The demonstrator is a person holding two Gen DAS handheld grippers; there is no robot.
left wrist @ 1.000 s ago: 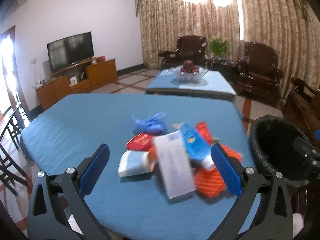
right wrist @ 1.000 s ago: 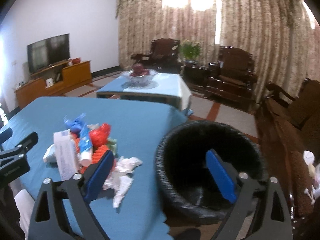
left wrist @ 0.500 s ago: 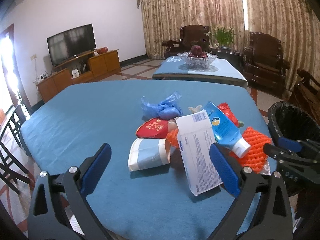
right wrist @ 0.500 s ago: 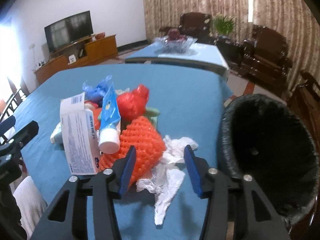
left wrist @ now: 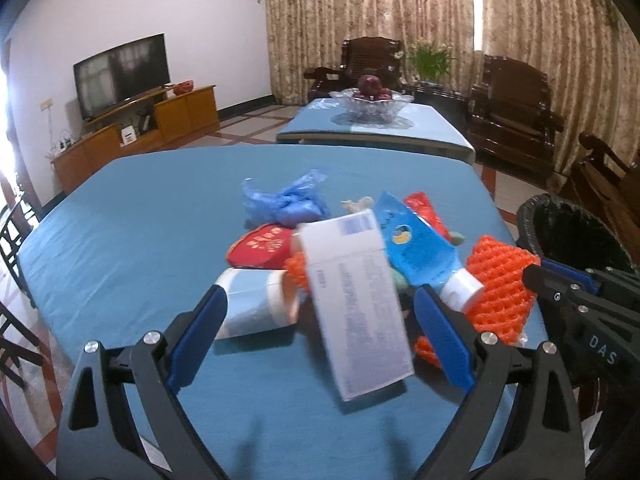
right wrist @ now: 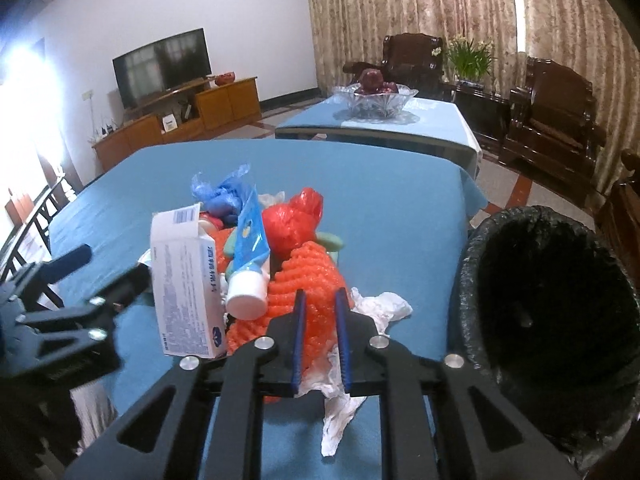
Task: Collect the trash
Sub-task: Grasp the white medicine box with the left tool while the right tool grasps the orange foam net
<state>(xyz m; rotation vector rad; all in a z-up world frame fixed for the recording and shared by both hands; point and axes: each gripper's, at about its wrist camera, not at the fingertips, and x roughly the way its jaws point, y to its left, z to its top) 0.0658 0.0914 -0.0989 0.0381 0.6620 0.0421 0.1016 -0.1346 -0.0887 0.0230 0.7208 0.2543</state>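
A: We log the right gripper (right wrist: pixel 320 344) first. Jaws nearly closed, a narrow gap, pinching the near edge of the orange net (right wrist: pixel 304 280). White tissue (right wrist: pixel 360 320) lies under and just right of the jaws; we cannot tell if it is caught too.

B: Handling?

A: We judge the net light, soft and springy; it will squash, so a bite on a fold should hold. The tissue is flimsy and may drag along. The bin (right wrist: pixel 552 304) sits right of the jaws, at the table (right wrist: pixel 400 200) edge.

B: Left gripper (left wrist: pixel 320 332)?

A: Wide open, holding nothing. The white box (left wrist: pixel 356 304) lies between its jaws, tilted on the pile. We judge it light, stiff card; take it across the narrow sides.

B: The tube (left wrist: pixel 420 252)?

A: Beyond the right jaw, cap toward us. Smooth, likely slippery; we would grip near the cap.

B: Any writing?

A: "DAS" on the right gripper's body in the left view. The box has a barcode and print lines, too blurred to read. The red packet (left wrist: pixel 260 246) bears pale characters, unreadable.
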